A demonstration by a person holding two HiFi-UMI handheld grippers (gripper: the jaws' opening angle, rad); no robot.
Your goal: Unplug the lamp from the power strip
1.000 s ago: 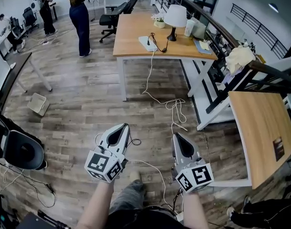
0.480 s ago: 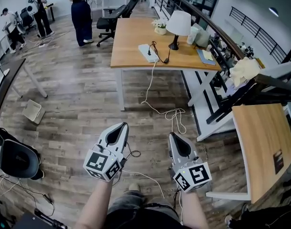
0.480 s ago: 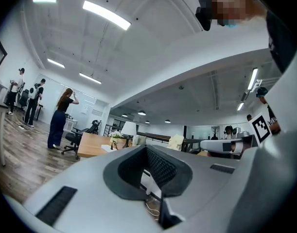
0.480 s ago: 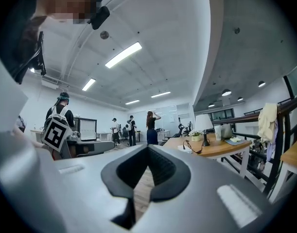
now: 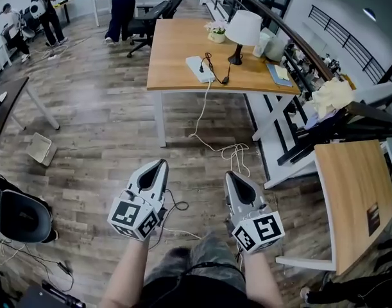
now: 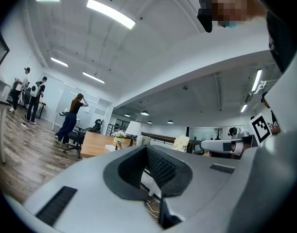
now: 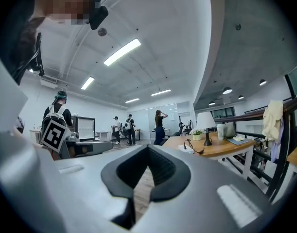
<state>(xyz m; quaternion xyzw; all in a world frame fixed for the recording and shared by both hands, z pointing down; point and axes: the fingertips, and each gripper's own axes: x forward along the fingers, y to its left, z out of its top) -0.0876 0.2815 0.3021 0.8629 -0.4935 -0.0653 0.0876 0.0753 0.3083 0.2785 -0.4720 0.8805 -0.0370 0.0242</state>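
Both grippers are low in the near part of the scene, well short of the work. The left gripper (image 5: 159, 168) has its jaws together with nothing between them; the right gripper (image 5: 230, 177) looks the same, tips meeting and empty. Through the gap behind each set of pads only floor shows.

The lamp (image 5: 242, 29) stands upright on the far wooden desk (image 5: 173, 50), right of centre. The white power strip (image 5: 200, 68) lies just left of its base, close to the near edge. A black plug (image 5: 203, 66) sits in the strip, and the lamp's black cord (image 5: 219, 77) loops between the two. So the task isn't started, and the whole approach lies ahead.

Trouble could come from the floor first. The strip's white cable (image 5: 233, 151) drops off the desk edge and coils on the boards between here and there; a foot catching it would likely drag the strip off.

At the desk, pulling the plug with one gripper while the strip lies free may simply lift the strip. Grabbing the cord instead of the plug body risks tipping the lamp; a small potted plant (image 5: 215, 32) stands just left of the shade.
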